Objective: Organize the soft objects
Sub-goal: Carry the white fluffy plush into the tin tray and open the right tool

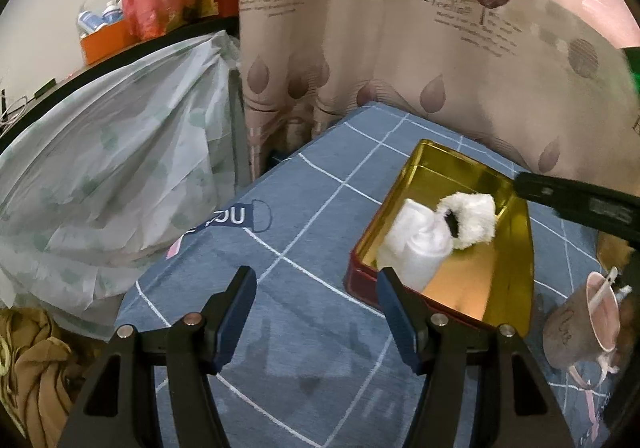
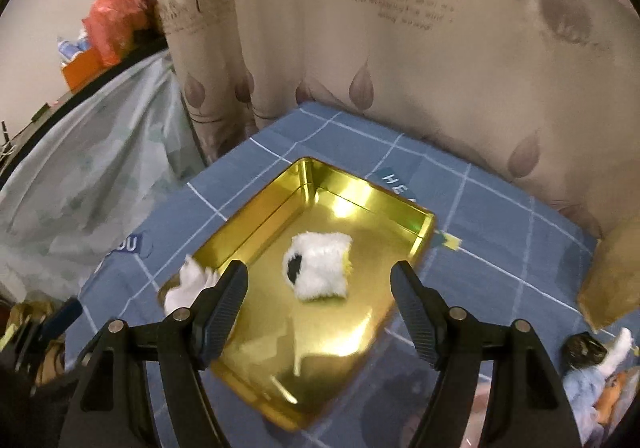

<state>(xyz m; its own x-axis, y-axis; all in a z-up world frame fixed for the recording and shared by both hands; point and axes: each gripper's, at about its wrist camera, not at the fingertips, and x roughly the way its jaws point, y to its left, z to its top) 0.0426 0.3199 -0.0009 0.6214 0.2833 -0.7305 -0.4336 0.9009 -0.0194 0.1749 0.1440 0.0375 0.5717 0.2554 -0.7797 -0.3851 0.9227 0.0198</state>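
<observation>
**A:** Status on the tin?

**B:** Gold tin tray [image 2: 256, 216] sits on the blue checked cloth [image 2: 500, 248], centre of the right wrist view. Red outer wall shows in the left wrist view, right of centre. Two soft things in it.

**A:** Which?

**B:** Fluffy white plush piece [image 2: 318, 266] with a black patch, lying on the tray floor, mid-frame. And a white folded cloth [image 1: 416, 244] by the tray's near-left wall, just beside the plush. In the right wrist view it's mostly hidden behind the left finger.

**A:** Right gripper?

**B:** Right gripper [image 2: 318, 312] is released, jaws spread wide, nothing between the pads. It hangs over the tray; the plush lies below and ahead of the fingertips, not touched. From the left wrist view one of its black fingers comes in from the right edge, above the tray's far corner.

**A:** Left?

**B:** Left gripper [image 1: 316, 316] is also released, empty, over bare cloth at bottom centre. Its right fingertip is near the tray's front-left corner; can't tell if it touches.

**A:** Anything else around?

**B:** Pink mug [image 1: 584, 324] at the lower right of the left wrist view. Leaf-print curtain [image 2: 400, 48] behind the table. Pale plastic sheet [image 1: 112, 168] at the left.
</observation>
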